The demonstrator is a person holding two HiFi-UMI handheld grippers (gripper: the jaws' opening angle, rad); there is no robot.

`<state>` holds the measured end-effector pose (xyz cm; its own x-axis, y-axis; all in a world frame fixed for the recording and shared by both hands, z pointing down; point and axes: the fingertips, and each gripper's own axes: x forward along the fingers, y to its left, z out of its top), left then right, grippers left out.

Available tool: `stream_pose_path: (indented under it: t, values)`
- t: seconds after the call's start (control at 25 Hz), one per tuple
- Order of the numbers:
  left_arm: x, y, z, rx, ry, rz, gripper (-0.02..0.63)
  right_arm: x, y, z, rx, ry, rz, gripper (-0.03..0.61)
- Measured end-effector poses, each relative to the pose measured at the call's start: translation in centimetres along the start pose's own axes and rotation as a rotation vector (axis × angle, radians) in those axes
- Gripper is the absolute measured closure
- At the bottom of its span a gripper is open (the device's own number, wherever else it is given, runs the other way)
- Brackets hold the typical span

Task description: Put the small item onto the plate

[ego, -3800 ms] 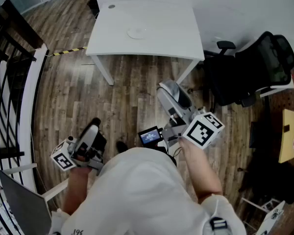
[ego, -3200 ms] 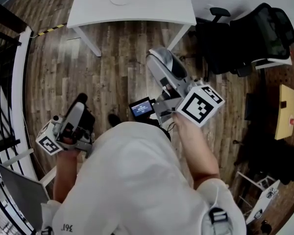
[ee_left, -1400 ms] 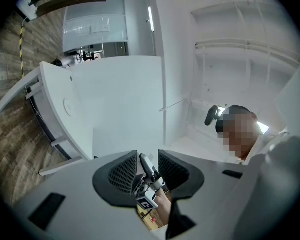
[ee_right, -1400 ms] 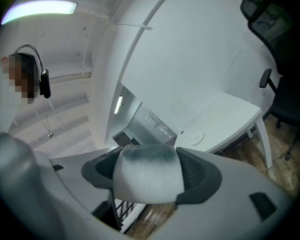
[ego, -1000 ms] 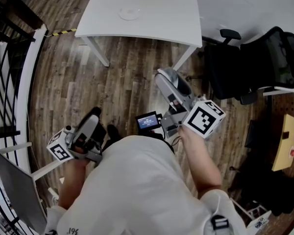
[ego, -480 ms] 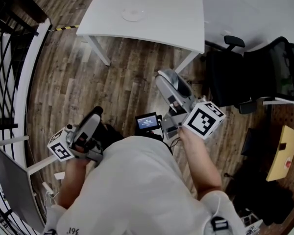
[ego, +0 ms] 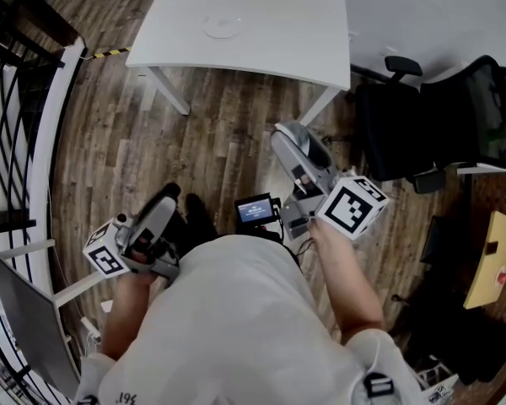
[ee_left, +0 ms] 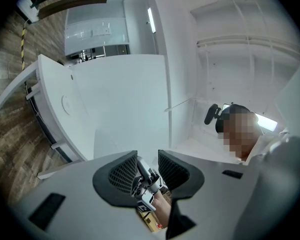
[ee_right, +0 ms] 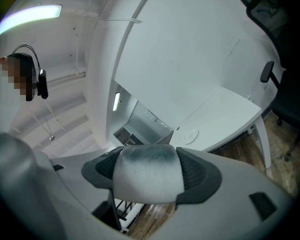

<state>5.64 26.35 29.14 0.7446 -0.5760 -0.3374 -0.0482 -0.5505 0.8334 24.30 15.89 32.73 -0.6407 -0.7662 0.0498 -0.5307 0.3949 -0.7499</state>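
Head view: the person stands on a wood floor (ego: 228,133), well back from a white table (ego: 278,32). The plate (ego: 221,29) sits alone on the tabletop, with nothing on it as far as can be made out. The right gripper (ego: 297,154) is held out in front and points toward the table. The small item (ego: 288,139) shows as a pale grey lump at its tip. The left gripper (ego: 160,205) is low at the person's left side and also aims forward. A black office chair (ego: 422,116) stands off to the right of the table. Judgement: the pick-up looks done and the item is in hand. Left to do are the approach to the table and the set-down on the plate.

Left gripper view: the jaws stand a narrow gap apart with nothing between them. Only the far-off right gripper (ee_left: 146,184) shows through the gap. The table (ee_left: 120,109) is ahead, and the plate (ee_left: 66,104) is a faint ring near its edge.

Right gripper view: the jaws are clamped on the small item (ee_right: 147,176). It is a rounded whitish block, darker grey along its top, and it fills the gap from one jaw to the other. The table (ee_right: 225,109) lies beyond with the plate (ee_right: 191,135) on it, well apart from the item. Judgement: the grip looks square and full, and the block looks soft, so a slip seems unlikely on the way over
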Motion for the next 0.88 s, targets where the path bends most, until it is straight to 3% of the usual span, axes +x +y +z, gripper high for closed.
stream_pose_path:
  t: [0.24,0.4,0.88]
  values:
    - [-0.1,2.4,1.9,-0.03,-0.002,0.011,0.5,2.1,-0.6,-0.5,0.003,0.012,-0.024,0.262]
    - [1.2,4.4,3.7,-0.066,0.038,-0.014,0.5,3.5,-1.6,0.4,-0.002,-0.019,-0.078,0.262]
    - [4.9,10.5,14.1,-0.121,0.156,-0.062,0.5,13.3,-3.7,2.2,0.008,-0.074,-0.193,0.262]
